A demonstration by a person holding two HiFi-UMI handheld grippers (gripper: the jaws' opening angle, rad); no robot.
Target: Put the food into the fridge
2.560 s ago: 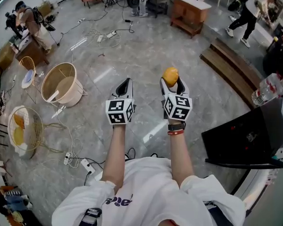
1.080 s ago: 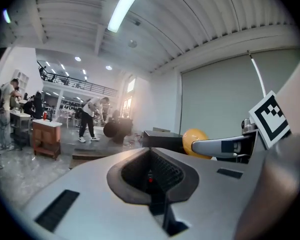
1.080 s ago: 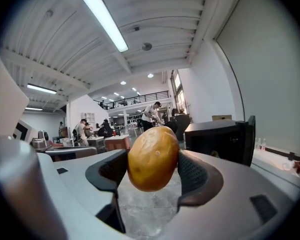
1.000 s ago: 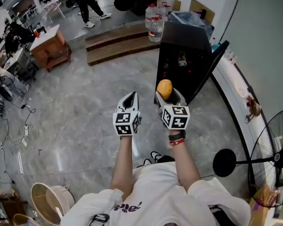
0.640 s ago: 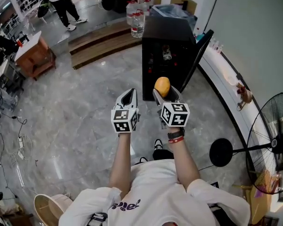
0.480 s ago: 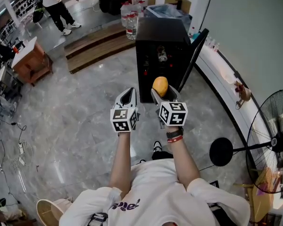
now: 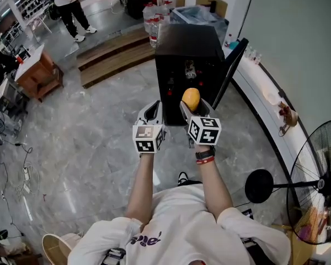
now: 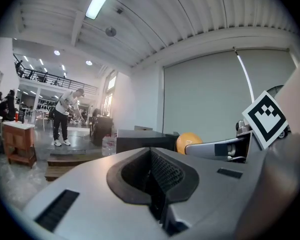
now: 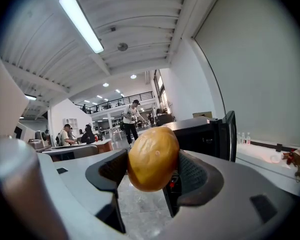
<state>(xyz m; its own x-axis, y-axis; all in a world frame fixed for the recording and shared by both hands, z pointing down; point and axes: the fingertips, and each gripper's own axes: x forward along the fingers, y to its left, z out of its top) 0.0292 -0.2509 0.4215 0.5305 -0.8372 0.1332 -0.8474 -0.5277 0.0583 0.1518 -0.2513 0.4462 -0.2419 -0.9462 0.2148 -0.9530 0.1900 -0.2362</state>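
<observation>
— Orange fruit (image 9: pixel 152 158), pinched between the pads of the right gripper (image 7: pixel 193 104), hung in the air just short of the black fridge (image 7: pixel 182 46). What would have done the job well?

— To my eye, a straight, level line past the open door (image 7: pixel 232 65) to a bare bit of shelf, wide of the small container (image 7: pixel 190 69) already inside. And no letting go until the fruit had sat down; round things roll.

— And the left gripper (image 7: pixel 154 109)?

— Jaws together, nothing in them, held alongside. It looked free to steady the door if needed.

— The room?

— Grey polished stone floor (image 7: pixel 83 142), wooden steps (image 7: pixel 113 59) behind the fridge, water bottles (image 7: pixel 152 21) beside them, a standing fan (image 7: pixel 320 184) by the pale wall, and a person (image 7: pixel 66 1) far off across the hall.
</observation>
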